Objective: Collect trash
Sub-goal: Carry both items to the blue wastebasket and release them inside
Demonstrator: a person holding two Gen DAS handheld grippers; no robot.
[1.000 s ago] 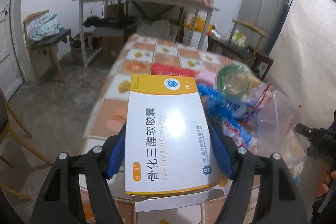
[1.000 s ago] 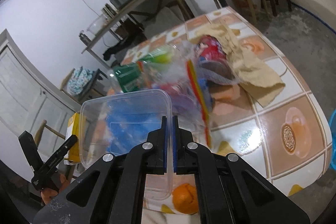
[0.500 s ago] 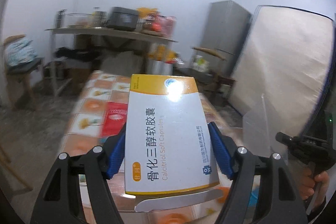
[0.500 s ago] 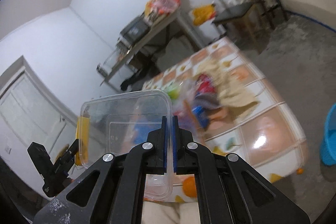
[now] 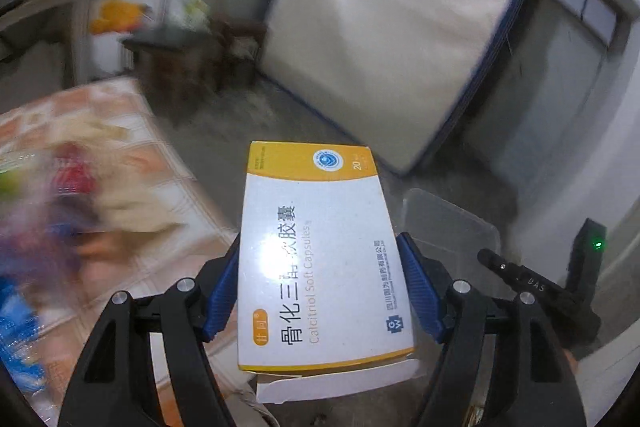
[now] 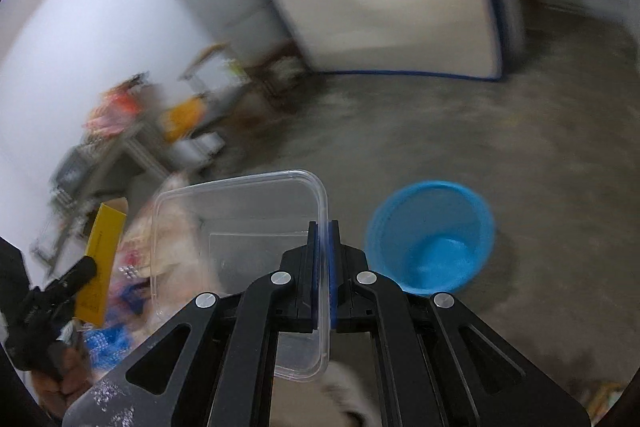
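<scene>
My left gripper (image 5: 318, 283) is shut on a white and yellow medicine box (image 5: 316, 251), its blue pads pressing both long sides. The box's bottom flap hangs open. My right gripper (image 6: 323, 247) is shut on the rim of a clear plastic food container (image 6: 240, 227), held out to the left of the jaws. A blue plastic bucket (image 6: 432, 235) stands on the concrete floor just right of the right gripper. In the left wrist view the clear container (image 5: 448, 227) shows behind the box, and in the right wrist view the box's yellow edge (image 6: 102, 255) appears at the left.
The patterned table (image 5: 132, 155) with blurred wrappers and a cloth lies at the left. A white mattress (image 5: 392, 19) leans against the wall ahead. A chair and a cluttered bench (image 6: 132, 131) stand at the far wall. Bare concrete floor (image 6: 480, 131) surrounds the bucket.
Both grippers have swung right, away from the table, toward the mattress and the floor. The blue bucket has come into the right wrist view. Both grips are unchanged.
</scene>
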